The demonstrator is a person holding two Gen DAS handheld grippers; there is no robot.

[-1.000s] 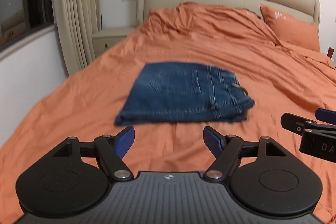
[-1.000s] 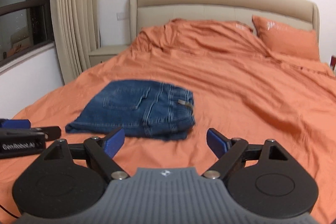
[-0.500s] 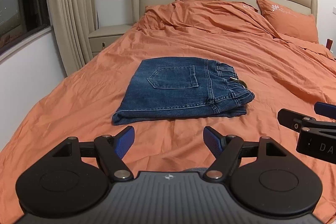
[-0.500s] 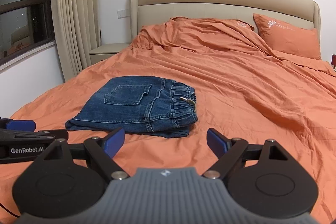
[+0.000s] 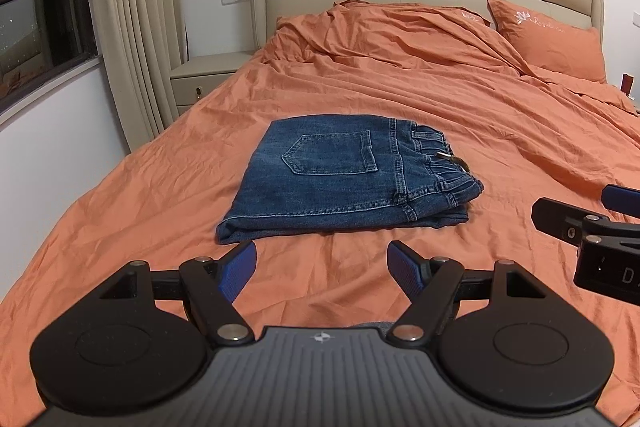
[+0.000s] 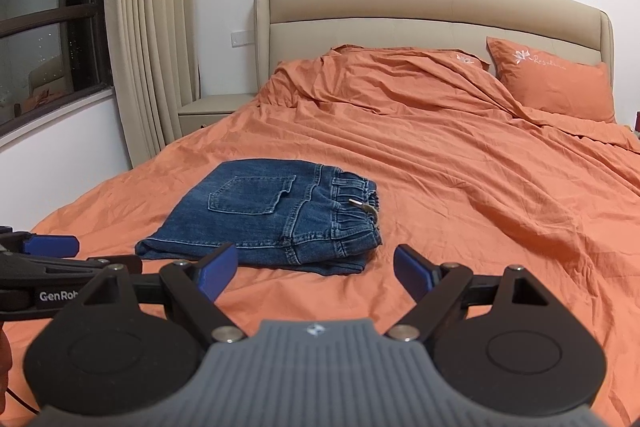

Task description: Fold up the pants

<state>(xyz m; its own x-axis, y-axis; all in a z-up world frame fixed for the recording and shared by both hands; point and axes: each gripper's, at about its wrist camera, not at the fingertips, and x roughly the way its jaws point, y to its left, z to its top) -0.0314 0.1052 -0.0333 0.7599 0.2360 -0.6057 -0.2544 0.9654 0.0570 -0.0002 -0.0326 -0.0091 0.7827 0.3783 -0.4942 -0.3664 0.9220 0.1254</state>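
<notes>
Denim pants [image 5: 348, 179] lie folded flat on orange bed [image 5: 460, 115]. Left gripper [image 5: 322, 263] and right gripper [image 6: 316, 271] hover near side, jaws spread, holding nothing.

Both views are evenly lit by soft indoor light from above; the window [image 5: 36, 27] is dark. Only faint shadows are cast under the pants [image 5: 344, 179] and in the sheet [image 5: 460, 115] wrinkles. No glare or motion blur is noted; detail is sharp throughout. Strong fisheye bending is seen at the edges, with dark vignetting at the upper right corners.
</notes>
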